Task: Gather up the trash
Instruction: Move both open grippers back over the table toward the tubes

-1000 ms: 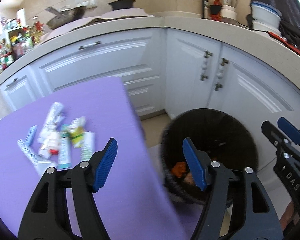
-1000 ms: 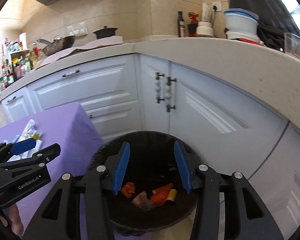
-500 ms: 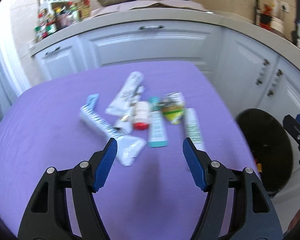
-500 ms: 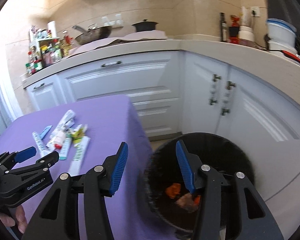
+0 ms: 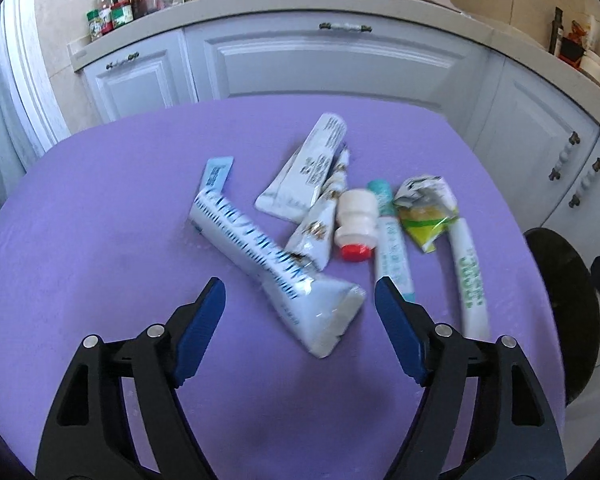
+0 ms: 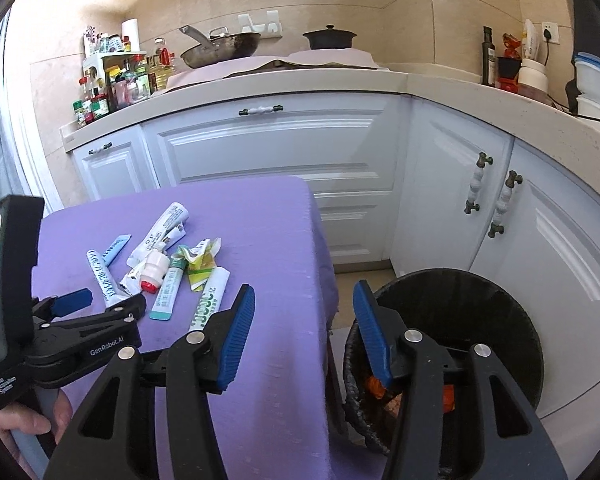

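Several pieces of trash lie on the purple table (image 5: 100, 240): a blue-striped white tube (image 5: 268, 264), a plain white tube (image 5: 308, 176), a small white bottle with a red cap (image 5: 356, 220), a teal tube (image 5: 392, 248), a crumpled yellow-green wrapper (image 5: 428, 212) and a green-lettered tube (image 5: 468, 276). My left gripper (image 5: 299, 292) hovers over the striped tube's wide end. Its jaws are opening, and the pads do not touch the tube. My right gripper (image 6: 304, 294) hangs between the table edge and the black bin (image 6: 460, 320); its jaws are opening with nothing between them.
White kitchen cabinets (image 6: 268, 152) run behind the table and around the corner beside the bin. The counter above carries a pan (image 6: 220, 46), a pot and a rack of bottles (image 6: 112, 80). Orange scraps lie in the bin. A hand (image 6: 20, 420) holds the left gripper.
My left gripper swung from over the bin to the trash pile on the table, and its jaws widened. My right gripper drifted left from above the bin toward the table edge.
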Tool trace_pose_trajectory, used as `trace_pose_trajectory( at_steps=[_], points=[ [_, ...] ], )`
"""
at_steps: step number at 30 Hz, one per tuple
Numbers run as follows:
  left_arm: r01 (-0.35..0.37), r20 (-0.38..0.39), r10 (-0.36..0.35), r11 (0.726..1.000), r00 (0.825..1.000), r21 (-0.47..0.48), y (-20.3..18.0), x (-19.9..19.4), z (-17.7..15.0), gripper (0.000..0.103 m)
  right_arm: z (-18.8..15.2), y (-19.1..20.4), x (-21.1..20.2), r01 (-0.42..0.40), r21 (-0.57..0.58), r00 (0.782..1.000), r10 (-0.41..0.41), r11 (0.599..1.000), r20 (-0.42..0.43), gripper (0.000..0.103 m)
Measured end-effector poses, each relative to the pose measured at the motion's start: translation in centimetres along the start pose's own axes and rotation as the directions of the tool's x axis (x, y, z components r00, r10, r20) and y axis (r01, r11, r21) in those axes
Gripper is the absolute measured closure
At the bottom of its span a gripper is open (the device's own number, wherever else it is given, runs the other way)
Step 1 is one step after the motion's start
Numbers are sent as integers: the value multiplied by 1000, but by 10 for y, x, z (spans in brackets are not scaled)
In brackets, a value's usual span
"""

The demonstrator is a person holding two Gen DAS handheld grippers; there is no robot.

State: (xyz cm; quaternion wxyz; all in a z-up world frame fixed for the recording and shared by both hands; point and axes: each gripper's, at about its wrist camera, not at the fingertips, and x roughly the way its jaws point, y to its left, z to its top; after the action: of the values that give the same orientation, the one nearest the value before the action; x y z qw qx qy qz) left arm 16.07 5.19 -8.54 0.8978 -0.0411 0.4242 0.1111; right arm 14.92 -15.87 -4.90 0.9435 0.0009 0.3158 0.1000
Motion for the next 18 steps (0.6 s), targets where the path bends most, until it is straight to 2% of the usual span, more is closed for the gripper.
trace_pose_trajectory(
  at_steps=[11,18],
  points=[
    [-16,7,16,1000,1000,-16,31,-15,-17,30,-3,15,-1,-25,-23,1000,24,999,-10,51],
    [27,31,-26,999,999,-36,29,-25,-11,29,-2,20,-1,-27,-31,1000,26,999,-10,50]
  ],
)
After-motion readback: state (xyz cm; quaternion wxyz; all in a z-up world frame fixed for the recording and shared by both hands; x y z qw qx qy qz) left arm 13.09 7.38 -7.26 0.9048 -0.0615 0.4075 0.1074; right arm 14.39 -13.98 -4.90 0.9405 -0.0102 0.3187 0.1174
